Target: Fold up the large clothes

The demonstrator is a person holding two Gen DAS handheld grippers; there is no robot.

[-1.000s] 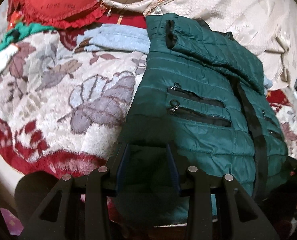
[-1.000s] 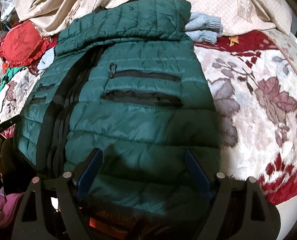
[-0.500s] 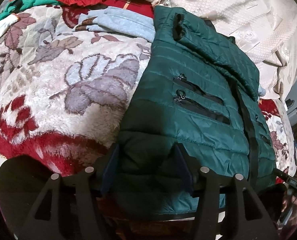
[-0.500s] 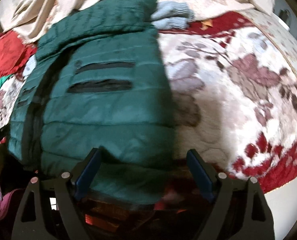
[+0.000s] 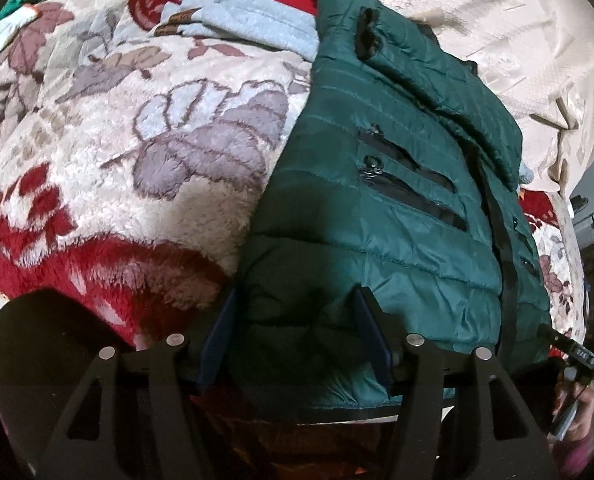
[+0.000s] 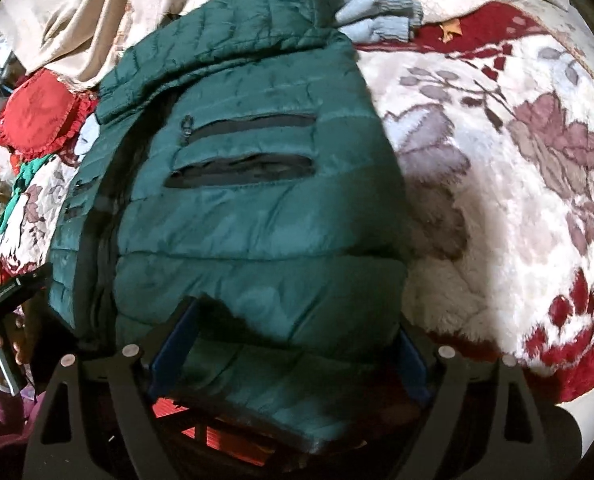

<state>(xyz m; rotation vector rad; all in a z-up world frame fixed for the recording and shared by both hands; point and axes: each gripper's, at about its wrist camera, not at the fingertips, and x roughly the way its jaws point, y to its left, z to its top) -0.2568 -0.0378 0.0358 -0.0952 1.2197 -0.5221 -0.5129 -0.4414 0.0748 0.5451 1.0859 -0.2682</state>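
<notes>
A dark green quilted jacket [image 5: 377, 220] lies front up on a floral blanket [image 5: 137, 140], its zip pockets showing and a sleeve folded across the top. My left gripper [image 5: 293, 300] stands over the jacket's near left hem. Its jaws are opening, with hem fabric loose between the blue pads. In the right wrist view the jacket [image 6: 257, 220] fills the middle. My right gripper [image 6: 295, 316] stands wide open over the near right hem, which bulges between the fingers and partly covers the right pad.
A light blue garment [image 5: 249, 28] pokes out from under the jacket's top, also seen as cuffs [image 6: 381, 12]. A beige quilt [image 5: 497, 40] lies behind. A red frilled cushion [image 6: 37, 116] sits at the far left. The bed edge runs just below both grippers.
The left jaws have spread apart from a narrow pinch on the hem. Both grippers have sunk a little toward the jacket's near edge; the right one stays wide.
</notes>
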